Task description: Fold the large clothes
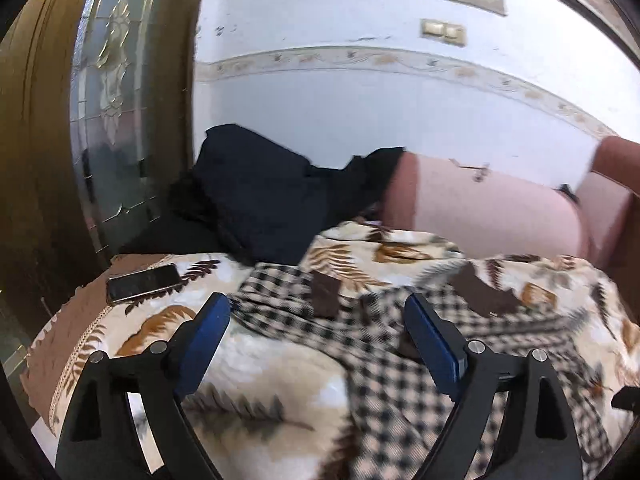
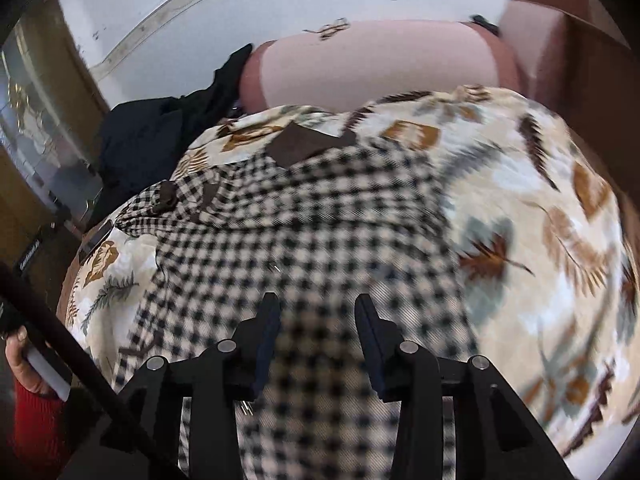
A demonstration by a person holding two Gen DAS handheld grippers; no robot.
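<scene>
A black-and-cream checked garment (image 1: 384,364) with dark brown patches lies spread on a leaf-patterned blanket (image 1: 272,380). It also shows in the right wrist view (image 2: 320,240), running from the collar end at the far left toward the camera. My left gripper (image 1: 316,304) is open above the garment's left edge, holding nothing. My right gripper (image 2: 318,304) is open just above the checked cloth, with the cloth seen between its fingers; holding nothing.
A phone (image 1: 144,282) lies on the blanket at the left. A pile of dark clothes (image 1: 264,200) sits at the back by a pink cushion (image 1: 492,208). A wooden door with glass (image 1: 108,100) stands at the left. A hand in a red sleeve (image 2: 28,364) shows at lower left.
</scene>
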